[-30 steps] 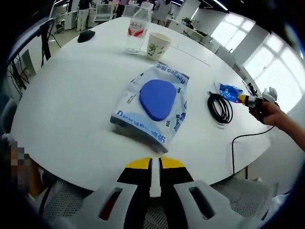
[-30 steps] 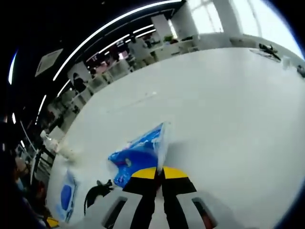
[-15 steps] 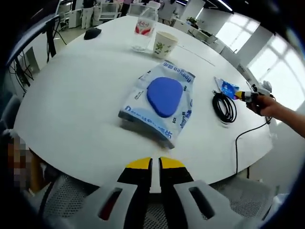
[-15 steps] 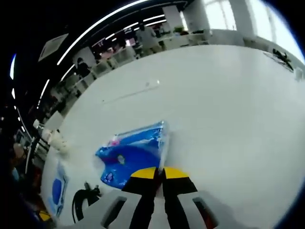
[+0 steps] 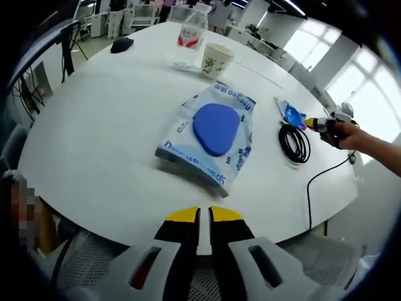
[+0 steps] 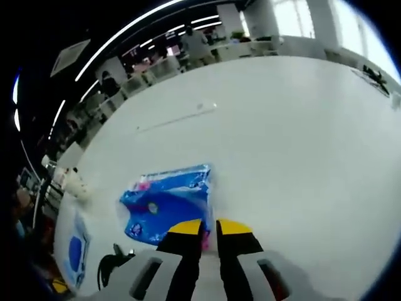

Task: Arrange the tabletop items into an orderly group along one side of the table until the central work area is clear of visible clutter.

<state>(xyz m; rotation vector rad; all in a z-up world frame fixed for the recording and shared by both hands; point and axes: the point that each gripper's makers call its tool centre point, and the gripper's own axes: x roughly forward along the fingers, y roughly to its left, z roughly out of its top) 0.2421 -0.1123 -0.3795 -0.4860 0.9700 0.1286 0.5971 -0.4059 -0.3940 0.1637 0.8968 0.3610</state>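
- Left gripper view: left gripper (image 5: 205,216) jaws pressed together, holding nothing, at near edge of white table (image 5: 94,125).
- Large blue-and-white packet (image 5: 210,135) flat mid-table; coiled black cable (image 5: 293,142) to its right; paper cup (image 5: 216,59) and bottle (image 5: 190,37) beyond.
- Right gripper view: right gripper (image 6: 209,227) jaws slightly parted, small blue packet (image 6: 166,204) edge at the tips; grip cannot be told.

Items counted on the white table (image 5: 94,125): one large clear package holding a blue pad (image 5: 210,138); one small blue packet (image 6: 166,204); one coiled black cable (image 5: 293,142); one paper cup (image 5: 215,60); one plastic water bottle (image 5: 190,37); one dark computer mouse (image 5: 121,44). Two two-jaw grippers are counted, one per view (image 5: 205,216) (image 6: 210,227).
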